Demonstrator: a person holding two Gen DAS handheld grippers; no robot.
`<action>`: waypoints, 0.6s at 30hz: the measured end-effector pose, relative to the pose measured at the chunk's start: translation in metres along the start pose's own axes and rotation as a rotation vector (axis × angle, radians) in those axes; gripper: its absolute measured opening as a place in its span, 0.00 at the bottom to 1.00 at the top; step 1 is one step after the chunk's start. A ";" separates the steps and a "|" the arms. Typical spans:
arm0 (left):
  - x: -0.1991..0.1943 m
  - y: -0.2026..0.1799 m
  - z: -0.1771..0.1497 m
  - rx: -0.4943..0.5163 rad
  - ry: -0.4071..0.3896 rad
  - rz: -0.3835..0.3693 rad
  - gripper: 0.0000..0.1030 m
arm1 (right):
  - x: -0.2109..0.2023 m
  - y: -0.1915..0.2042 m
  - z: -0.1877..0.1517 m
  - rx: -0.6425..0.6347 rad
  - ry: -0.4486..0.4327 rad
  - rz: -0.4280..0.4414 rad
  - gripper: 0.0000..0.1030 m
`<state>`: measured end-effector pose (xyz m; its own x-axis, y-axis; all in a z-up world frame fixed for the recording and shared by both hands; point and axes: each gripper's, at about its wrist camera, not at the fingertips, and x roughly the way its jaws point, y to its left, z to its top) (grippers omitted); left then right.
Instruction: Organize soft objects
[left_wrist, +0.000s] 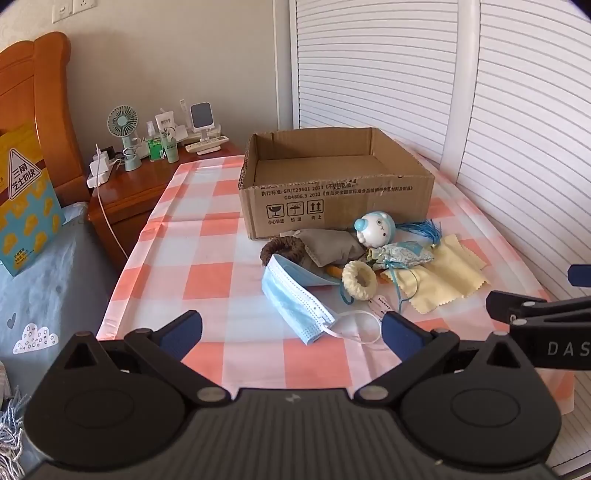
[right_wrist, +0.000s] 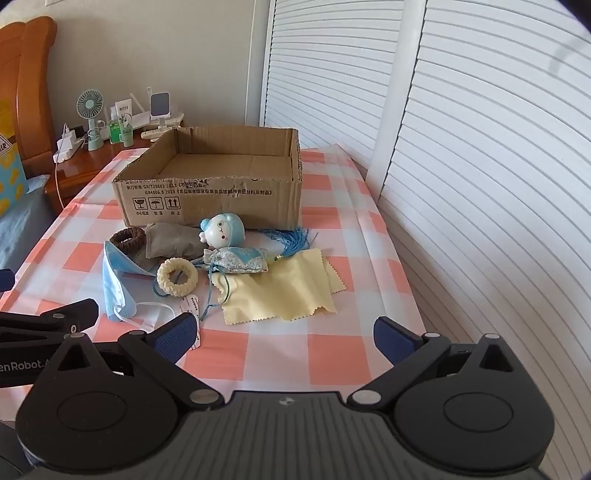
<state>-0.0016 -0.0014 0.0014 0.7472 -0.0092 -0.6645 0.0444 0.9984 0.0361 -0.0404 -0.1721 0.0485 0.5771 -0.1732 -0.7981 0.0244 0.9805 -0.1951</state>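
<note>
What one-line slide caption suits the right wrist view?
Open right hand-held gripper above a pink checked tablecloth, facing a pale yellow cloth and empty brown cardboard box.

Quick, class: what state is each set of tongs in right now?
Left tongs: open, holding nothing.
Right tongs: open, holding nothing.

An orange thing (left_wrist: 335, 272) peeks out from under the face mask (left_wrist: 291, 299), too covered to name. The small tag (right_wrist: 191, 306) carries print too tiny to read, and the right gripper (left_wrist: 535, 314) runs off the frame's edge.
</note>
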 end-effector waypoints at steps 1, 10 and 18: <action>0.000 0.000 0.000 0.000 0.000 0.000 1.00 | 0.000 0.000 0.000 0.001 -0.001 0.001 1.00; -0.001 0.001 0.001 -0.002 -0.004 -0.001 1.00 | -0.002 0.000 0.000 0.002 -0.003 0.000 1.00; -0.001 0.001 0.001 -0.002 -0.005 0.000 1.00 | -0.002 -0.001 0.001 0.004 -0.004 0.000 1.00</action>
<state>-0.0016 -0.0003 0.0031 0.7505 -0.0096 -0.6608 0.0432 0.9985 0.0345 -0.0412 -0.1729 0.0509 0.5806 -0.1728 -0.7956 0.0276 0.9808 -0.1929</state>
